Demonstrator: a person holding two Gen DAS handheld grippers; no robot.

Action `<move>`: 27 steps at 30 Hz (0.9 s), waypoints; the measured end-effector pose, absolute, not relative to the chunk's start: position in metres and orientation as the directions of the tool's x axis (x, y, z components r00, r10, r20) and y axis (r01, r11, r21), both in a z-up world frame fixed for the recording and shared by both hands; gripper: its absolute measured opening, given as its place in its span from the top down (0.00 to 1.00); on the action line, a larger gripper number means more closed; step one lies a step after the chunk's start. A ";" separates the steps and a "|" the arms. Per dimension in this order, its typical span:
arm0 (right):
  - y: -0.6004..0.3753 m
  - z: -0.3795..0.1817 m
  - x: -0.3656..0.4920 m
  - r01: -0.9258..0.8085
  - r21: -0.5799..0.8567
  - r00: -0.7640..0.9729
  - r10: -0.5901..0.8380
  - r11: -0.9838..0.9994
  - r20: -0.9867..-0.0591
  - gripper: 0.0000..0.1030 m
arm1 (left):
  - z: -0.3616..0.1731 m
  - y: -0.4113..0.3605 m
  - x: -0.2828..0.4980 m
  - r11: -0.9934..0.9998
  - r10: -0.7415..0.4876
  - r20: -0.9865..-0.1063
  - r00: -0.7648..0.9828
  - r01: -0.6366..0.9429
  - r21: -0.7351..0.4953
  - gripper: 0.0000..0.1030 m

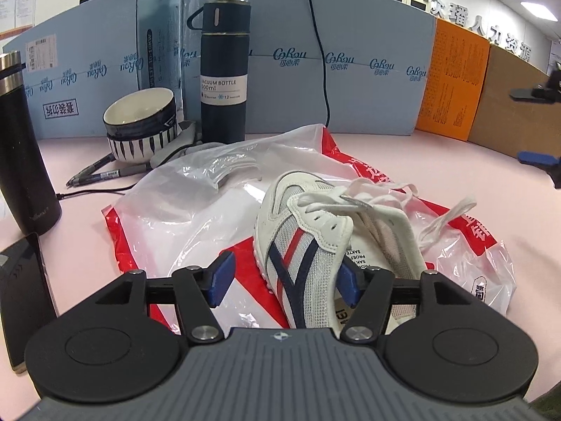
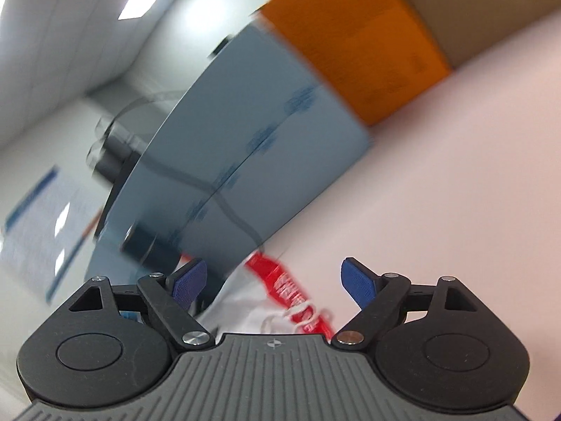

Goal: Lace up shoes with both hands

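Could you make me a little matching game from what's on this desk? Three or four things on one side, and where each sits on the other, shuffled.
Things:
1. shoe
2. bowls
3. pens
4. vacuum bottle

Places:
A. upright by the blue boxes, just right of the bowls
B. lying flat on the pink desk in front of the bowls
C. on the plastic bag, between the left gripper fingers
D. stacked one in another, left of the vacuum bottle

Pairs: 1-C, 2-D, 3-B, 4-A
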State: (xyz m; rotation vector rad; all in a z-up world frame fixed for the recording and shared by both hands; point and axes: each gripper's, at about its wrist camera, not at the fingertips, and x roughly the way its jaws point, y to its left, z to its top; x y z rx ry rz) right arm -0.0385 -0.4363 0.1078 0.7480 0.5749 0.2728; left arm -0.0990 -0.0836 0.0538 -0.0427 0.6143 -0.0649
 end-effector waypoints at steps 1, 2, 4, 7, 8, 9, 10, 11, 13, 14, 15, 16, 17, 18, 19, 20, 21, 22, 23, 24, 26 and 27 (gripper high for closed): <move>-0.422 0.106 -0.031 -0.083 0.682 0.790 0.465 0.726 -0.400 0.18 | 0.054 -0.083 -0.099 0.997 -0.069 -0.571 0.818 0.043 -0.058 0.44; -0.408 0.104 -0.024 -0.129 0.651 0.769 0.490 0.748 -0.411 0.18 | 0.054 -0.082 -0.099 0.998 -0.063 -0.569 0.820 0.037 -0.057 0.43; -0.380 0.098 -0.008 -0.222 0.568 0.725 0.524 0.793 -0.448 0.18 | 0.055 -0.080 -0.100 0.998 -0.054 -0.567 0.822 0.024 -0.061 0.43; -0.341 0.090 0.014 -0.372 0.379 0.666 0.528 0.848 -0.527 0.18 | 0.056 -0.076 -0.101 0.999 -0.029 -0.572 0.819 0.002 -0.048 0.42; -0.329 0.088 0.022 -0.427 0.302 0.654 0.522 0.852 -0.547 0.18 | 0.056 -0.075 -0.101 0.999 -0.023 -0.576 0.817 -0.002 -0.043 0.41; -0.315 0.083 0.026 -0.487 0.195 0.646 0.501 0.851 -0.575 0.18 | 0.056 -0.074 -0.101 0.999 -0.021 -0.583 0.812 -0.005 -0.043 0.40; -0.302 0.078 0.031 -0.541 0.087 0.641 0.477 0.836 -0.601 0.18 | 0.055 -0.072 -0.101 0.999 -0.020 -0.591 0.806 -0.007 -0.045 0.37; -0.289 0.074 0.035 -0.591 -0.021 0.638 0.451 0.807 -0.624 0.19 | 0.054 -0.071 -0.101 0.999 -0.019 -0.599 0.800 -0.010 -0.045 0.36; -0.273 0.058 0.041 -0.688 -0.180 0.606 0.420 0.703 -0.675 0.23 | 0.051 -0.068 -0.101 0.999 -0.014 -0.613 0.790 -0.020 -0.050 0.33; -0.268 0.052 0.046 -0.714 -0.220 0.596 0.412 0.665 -0.689 0.28 | 0.050 -0.067 -0.101 0.998 -0.012 -0.618 0.786 -0.027 -0.054 0.31; -0.262 0.046 0.050 -0.738 -0.257 0.586 0.403 0.624 -0.703 0.37 | 0.050 -0.065 -0.101 0.998 -0.012 -0.619 0.785 -0.031 -0.060 0.30; -0.260 0.041 0.056 -0.752 -0.249 0.566 0.403 0.611 -0.719 0.41 | 0.049 -0.065 -0.100 0.997 -0.012 -0.620 0.785 -0.034 -0.062 0.29; -0.258 0.037 0.063 -0.765 -0.239 0.545 0.404 0.598 -0.735 0.51 | 0.049 -0.065 -0.099 0.998 -0.009 -0.621 0.783 -0.035 -0.059 0.27; -0.256 0.033 0.069 -0.778 -0.229 0.524 0.403 0.585 -0.750 0.65 | 0.049 -0.066 -0.098 0.998 -0.007 -0.624 0.781 -0.035 -0.055 0.26; -0.258 0.031 0.075 -0.782 -0.195 0.507 0.422 0.592 -0.751 0.70 | 0.049 -0.067 -0.096 0.998 -0.005 -0.627 0.779 -0.035 -0.051 0.25; -0.261 0.032 0.081 -0.771 -0.158 0.501 0.434 0.617 -0.749 0.82 | 0.049 -0.068 -0.095 0.998 -0.005 -0.629 0.778 -0.033 -0.048 0.25; -0.263 0.034 0.086 -0.754 -0.137 0.503 0.431 0.642 -0.749 0.88 | 0.049 -0.068 -0.094 0.999 -0.003 -0.629 0.778 -0.032 -0.044 0.25; -0.267 0.040 0.087 -0.735 -0.121 0.520 0.440 0.667 -0.732 0.88 | 0.049 -0.069 -0.094 0.999 -0.001 -0.628 0.778 -0.031 -0.040 0.24; -0.274 0.046 0.086 -0.716 -0.103 0.537 0.450 0.690 -0.714 0.88 | 0.050 -0.070 -0.093 0.999 0.001 -0.627 0.779 -0.030 -0.035 0.22; -0.281 0.052 0.086 -0.696 -0.084 0.554 0.458 0.713 -0.695 0.88 | 0.050 -0.070 -0.092 0.999 0.002 -0.627 0.779 -0.030 -0.034 0.21; -0.297 0.065 0.082 -0.670 -0.059 0.575 0.467 0.740 -0.672 0.88 | 0.048 -0.071 -0.090 0.999 -0.005 -0.632 0.775 -0.024 -0.038 0.21; -0.303 0.070 0.079 -0.666 -0.056 0.577 0.466 0.744 -0.670 0.88 | 0.047 -0.073 -0.090 0.999 -0.008 -0.635 0.772 -0.019 -0.036 0.21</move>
